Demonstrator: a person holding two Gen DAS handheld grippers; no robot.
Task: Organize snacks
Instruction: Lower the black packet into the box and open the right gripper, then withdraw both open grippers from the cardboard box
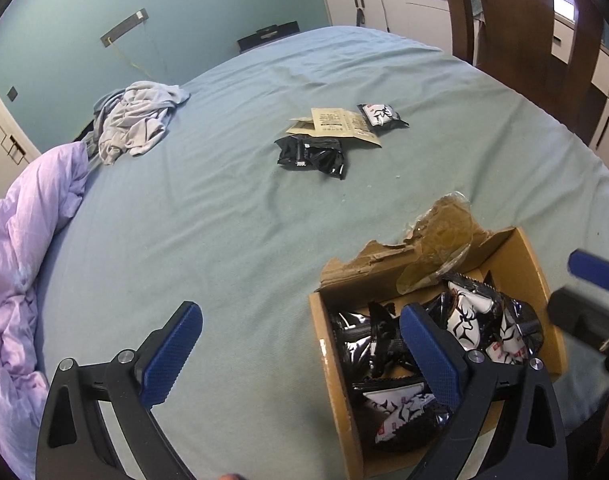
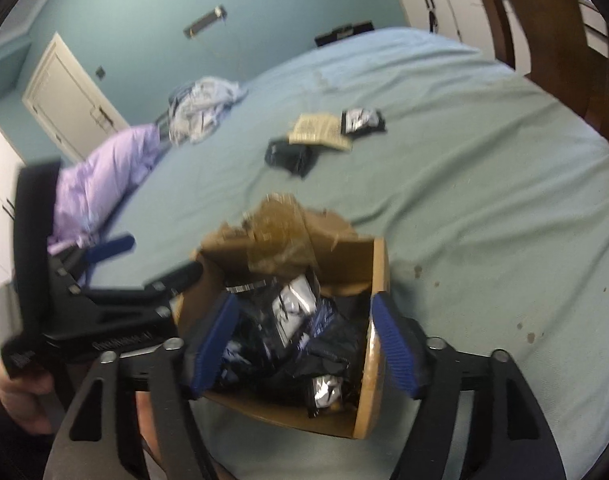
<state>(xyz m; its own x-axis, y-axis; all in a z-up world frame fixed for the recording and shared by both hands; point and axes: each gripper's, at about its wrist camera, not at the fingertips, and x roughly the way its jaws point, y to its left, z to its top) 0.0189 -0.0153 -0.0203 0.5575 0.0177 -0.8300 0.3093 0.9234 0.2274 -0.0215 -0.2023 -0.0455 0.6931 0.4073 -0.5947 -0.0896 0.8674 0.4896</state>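
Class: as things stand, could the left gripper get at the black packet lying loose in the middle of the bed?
Probably yes. The left gripper is open and empty, and only bare sheet lies between it and the black packet. The box stands off to one side, though the packet lies well ahead.

**You are working in a home bedroom**

You are leaning over a wide bed (image 1: pixel 224 208) covered in a pale green sheet, which fills most of both views. A lilac quilt (image 1: pixel 28 240) is bunched up along its left edge, and a heap of crumpled grey clothes (image 1: pixel 136 124) lies near the far corner. Around you stand teal walls (image 1: pixel 144 8), a white panelled door (image 2: pixel 68 96), white cupboards with dark handles (image 1: pixel 376 0), and a dark wooden frame (image 1: pixel 504 20) on the right.
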